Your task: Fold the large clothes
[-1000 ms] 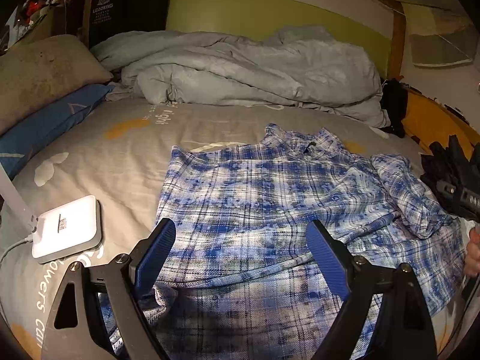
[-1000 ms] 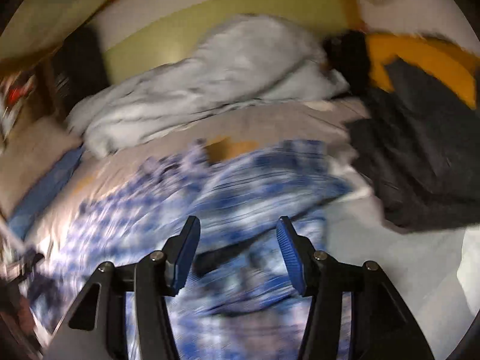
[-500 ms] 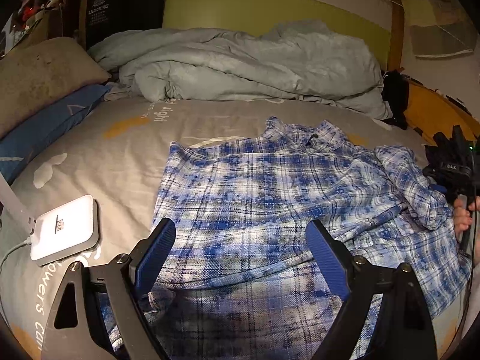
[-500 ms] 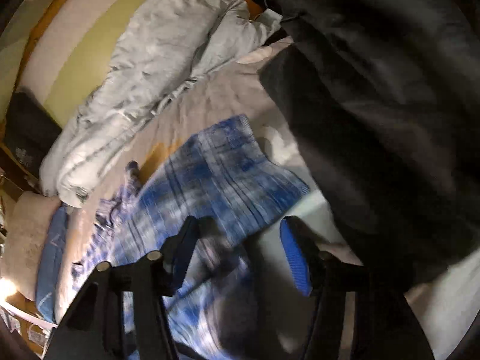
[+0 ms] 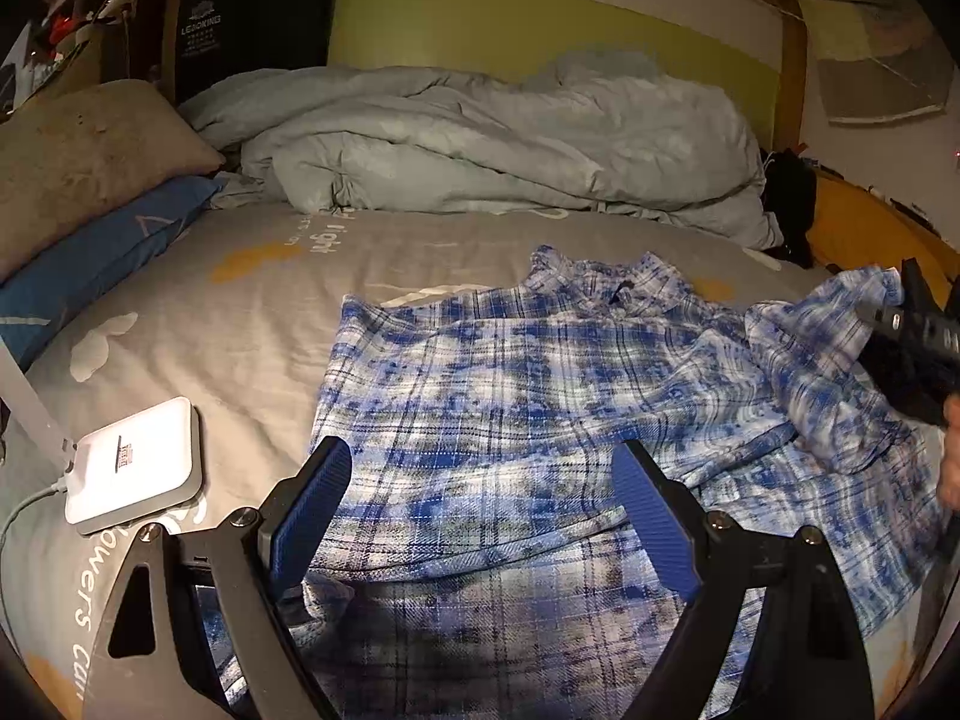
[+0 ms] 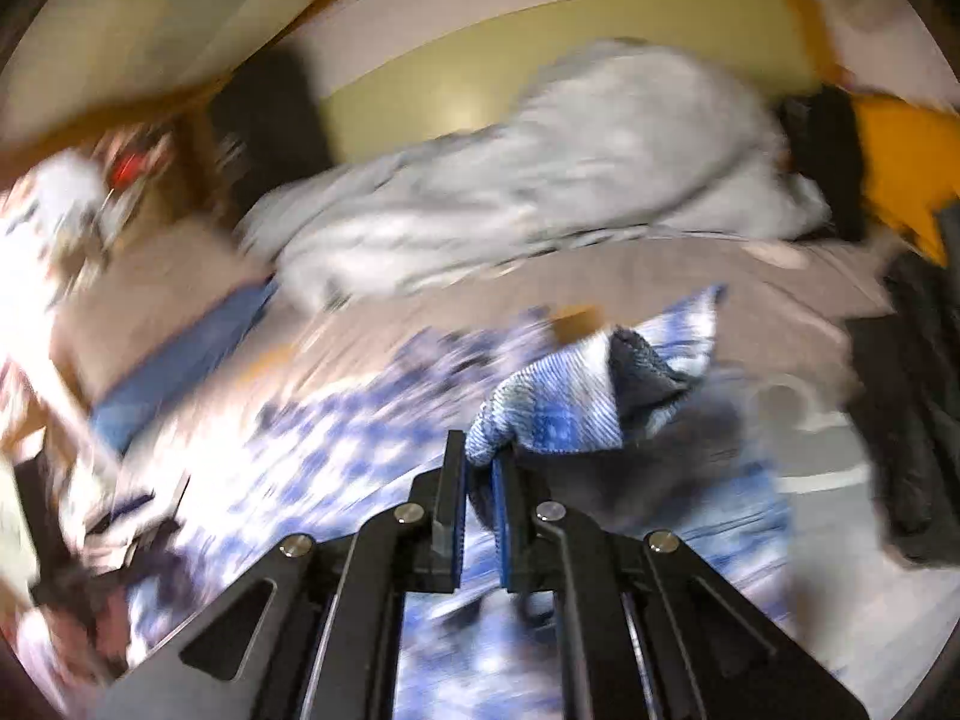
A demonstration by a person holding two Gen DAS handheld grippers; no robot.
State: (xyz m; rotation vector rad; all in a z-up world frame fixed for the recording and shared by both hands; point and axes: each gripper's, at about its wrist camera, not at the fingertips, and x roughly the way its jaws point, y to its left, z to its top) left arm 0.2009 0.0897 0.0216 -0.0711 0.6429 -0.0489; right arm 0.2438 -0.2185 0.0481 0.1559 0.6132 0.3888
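A blue and white plaid shirt (image 5: 540,396) lies spread on the grey bed sheet (image 5: 210,330), collar toward the far side. My left gripper (image 5: 480,468) hovers open over the shirt's near part, with nothing between its fingers. At the right edge of the left wrist view, my right gripper (image 5: 900,324) holds the end of the shirt's right sleeve (image 5: 840,312) raised off the bed. In the blurred right wrist view the right gripper (image 6: 480,462) is shut on that sleeve (image 6: 558,414), which bunches up past the pads.
A white box with a cable (image 5: 135,465) lies on the sheet at the left. A rumpled grey duvet (image 5: 510,144) fills the far side, with pillows (image 5: 78,156) at the left. Dark clothing (image 6: 918,420) lies right of the shirt. A hand (image 5: 951,450) shows at the right edge.
The right gripper's jaws have shut on the sleeve end and it has swung back toward the shirt, lifting the sleeve. The left gripper has stayed still and open.
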